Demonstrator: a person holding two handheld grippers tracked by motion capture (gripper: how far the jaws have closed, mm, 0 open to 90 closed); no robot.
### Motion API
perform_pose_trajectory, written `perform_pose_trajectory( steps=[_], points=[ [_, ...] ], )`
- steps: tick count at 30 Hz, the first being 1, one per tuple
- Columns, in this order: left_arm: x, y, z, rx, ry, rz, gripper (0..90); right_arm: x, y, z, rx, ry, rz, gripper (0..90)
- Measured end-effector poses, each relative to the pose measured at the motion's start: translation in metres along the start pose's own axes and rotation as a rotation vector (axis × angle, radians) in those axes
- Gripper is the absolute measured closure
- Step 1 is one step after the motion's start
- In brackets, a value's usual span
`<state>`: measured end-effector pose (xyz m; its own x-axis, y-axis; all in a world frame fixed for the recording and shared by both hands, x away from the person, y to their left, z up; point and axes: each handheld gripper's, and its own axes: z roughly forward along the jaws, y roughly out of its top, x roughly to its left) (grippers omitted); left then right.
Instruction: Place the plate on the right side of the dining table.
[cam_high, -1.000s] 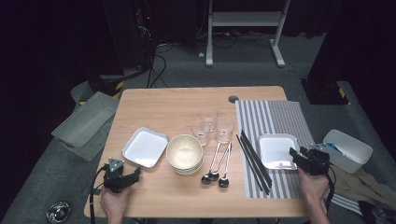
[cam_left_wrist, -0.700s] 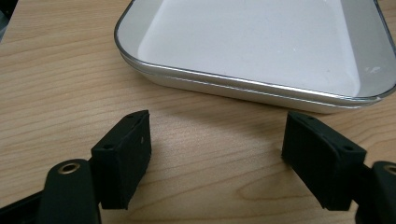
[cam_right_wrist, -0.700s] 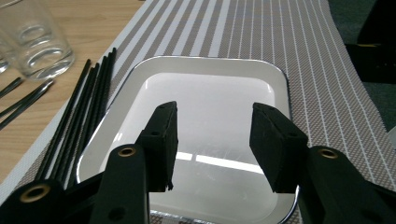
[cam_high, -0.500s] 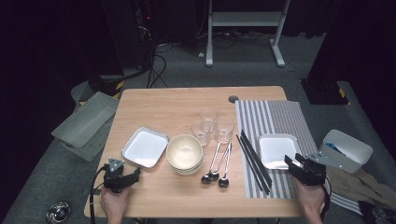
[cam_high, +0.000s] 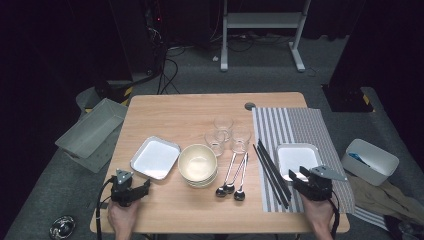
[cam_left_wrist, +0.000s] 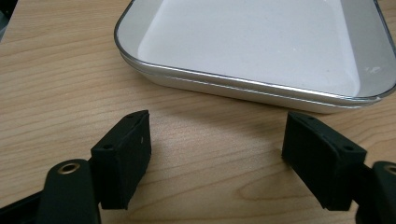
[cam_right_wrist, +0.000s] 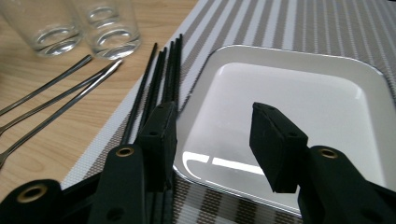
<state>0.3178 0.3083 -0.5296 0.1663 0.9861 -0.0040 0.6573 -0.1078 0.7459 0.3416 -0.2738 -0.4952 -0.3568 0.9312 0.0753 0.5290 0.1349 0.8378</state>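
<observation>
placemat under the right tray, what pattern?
Grey and white stripes on the placemat; clearest in the right gripper view.

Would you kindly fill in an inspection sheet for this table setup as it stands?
Surface: wooden table, striped placemat at its right.
Job's things: white tray on the placemat; second tray on bare wood.
Clutter: stacked bowls, three glasses, spoons, black chopsticks.
Grippers: left gripper open, short of the second tray; right gripper open, at the white tray's near rim.
Cables: black cable off the left gripper.
Surroundings: grey bin, white box on the floor.
</observation>
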Motion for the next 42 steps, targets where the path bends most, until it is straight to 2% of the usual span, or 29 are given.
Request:
perform_pose_trajectory(
  steps=[10,15,23,32,34,37,38,42],
  points=[
    [0.0,0.0,0.0,0.0,0.0,0.0,24.0,0.018,0.0,0.014,0.007,0.066,-0.049,51.3],
    [0.001,0.0,0.0,-0.001,-0.004,0.003,23.7,0.031,-0.001,0.023,0.012,0.099,-0.093,51.3],
    [0.003,0.0,0.0,-0.002,-0.027,-0.014,22.5,0.039,-0.003,0.031,0.028,0.13,-0.136,51.2],
    [0.004,0.0,-0.001,-0.003,-0.027,-0.012,22.6,0.042,-0.006,0.037,0.056,0.146,-0.165,51.0],
    [0.005,0.001,-0.002,0.009,-0.019,-0.024,24.5,0.043,-0.008,0.04,0.074,0.15,-0.169,50.9],
    [0.006,0.001,-0.005,0.001,-0.02,-0.029,24.5,0.043,-0.008,0.041,0.083,0.153,-0.176,50.5],
    [0.007,0.003,-0.011,-0.014,-0.032,-0.036,24.4,0.043,-0.007,0.042,0.094,0.154,-0.176,50.0],
    [0.006,0.011,-0.025,-0.039,-0.051,-0.016,24.0,0.046,-0.007,0.045,0.13,0.149,-0.194,48.7]
  ],
)
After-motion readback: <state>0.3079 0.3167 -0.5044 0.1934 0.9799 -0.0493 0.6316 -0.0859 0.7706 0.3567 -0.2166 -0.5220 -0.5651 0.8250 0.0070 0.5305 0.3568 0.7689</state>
